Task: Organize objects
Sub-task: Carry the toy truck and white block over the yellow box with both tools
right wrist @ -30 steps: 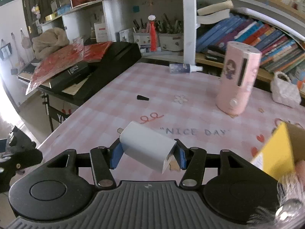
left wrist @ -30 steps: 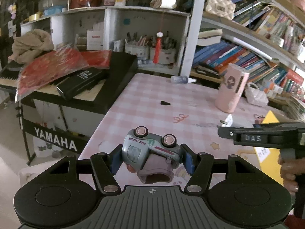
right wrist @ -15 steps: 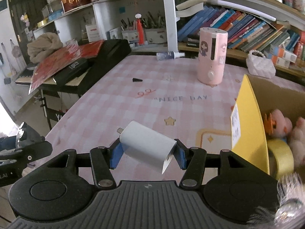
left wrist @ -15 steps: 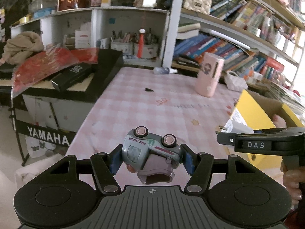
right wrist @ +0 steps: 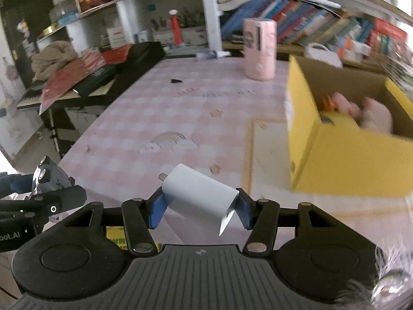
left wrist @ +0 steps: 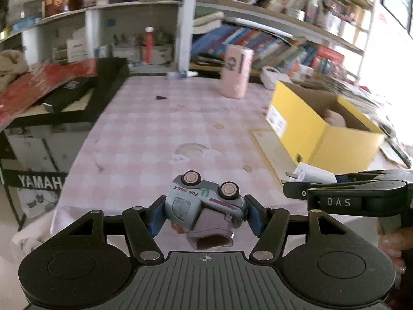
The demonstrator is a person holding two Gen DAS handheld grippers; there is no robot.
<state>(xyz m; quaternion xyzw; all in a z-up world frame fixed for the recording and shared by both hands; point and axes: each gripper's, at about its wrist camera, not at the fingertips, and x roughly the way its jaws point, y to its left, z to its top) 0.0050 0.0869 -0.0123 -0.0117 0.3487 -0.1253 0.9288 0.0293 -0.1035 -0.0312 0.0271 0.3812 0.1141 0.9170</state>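
The box (left wrist: 322,129) stands on the table (left wrist: 160,134), right of the keyboard (left wrist: 77,95).

the toy truck (left wrist: 204,201) looks like glossy painted plastic with smooth pink wheels. the charger (right wrist: 198,193) is smooth matt white plastic. the surface (left wrist: 160,134) wears a soft-sheened pink checked cloth. at 2 o'clock, the box (left wrist: 304,126) is matt yellow cardboard, brown inside.

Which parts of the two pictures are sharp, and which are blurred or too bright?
Left wrist view: the toy truck in the left gripper is sharp, the shelves are smeared, and the right edge is washed out by glare. Right wrist view: the white charger is crisp, while the yellow box is blurred.
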